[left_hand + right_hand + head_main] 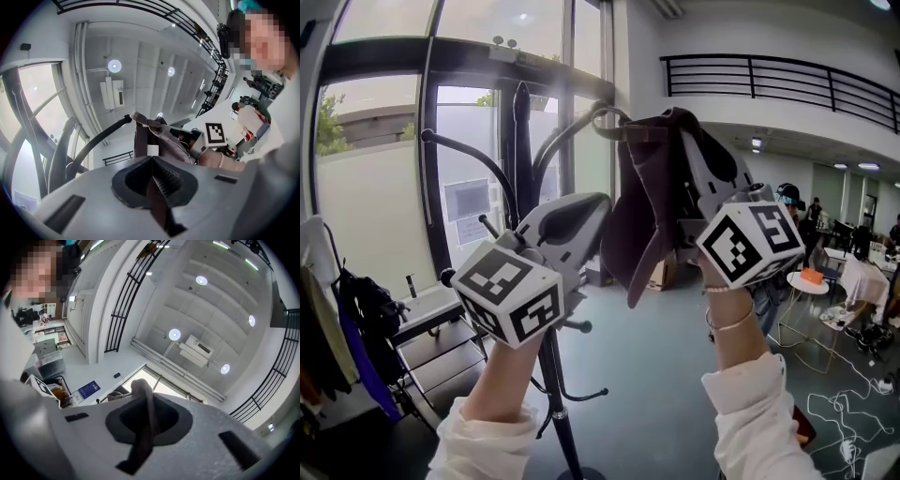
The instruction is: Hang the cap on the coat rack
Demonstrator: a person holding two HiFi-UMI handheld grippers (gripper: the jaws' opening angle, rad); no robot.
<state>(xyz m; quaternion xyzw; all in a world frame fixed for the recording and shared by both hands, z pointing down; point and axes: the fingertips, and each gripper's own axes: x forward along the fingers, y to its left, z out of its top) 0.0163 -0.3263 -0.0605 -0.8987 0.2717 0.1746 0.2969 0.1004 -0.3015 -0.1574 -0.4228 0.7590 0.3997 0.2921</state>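
A dark brown cap [652,202] hangs in the air between my two grippers, up at the top of the black coat rack [523,159]. Its back strap [623,129] lies at the tip of one curved hook [572,131]; I cannot tell if it is looped over it. My left gripper [600,214] is shut on the cap's lower left edge, with brown cloth [157,199] pinched in its jaws. My right gripper [698,192] is shut on the cap's right side, a fold of cloth [146,423] between its jaws. The hook [101,136] shows beside the cap [157,138].
Other rack hooks [464,150] curve out to the left and lower pegs [581,326] stick out behind my left wrist. Clothes [342,328] hang at the far left. Tall windows [375,187] stand behind the rack. A round table [806,281] and floor cables [848,408] are on the right.
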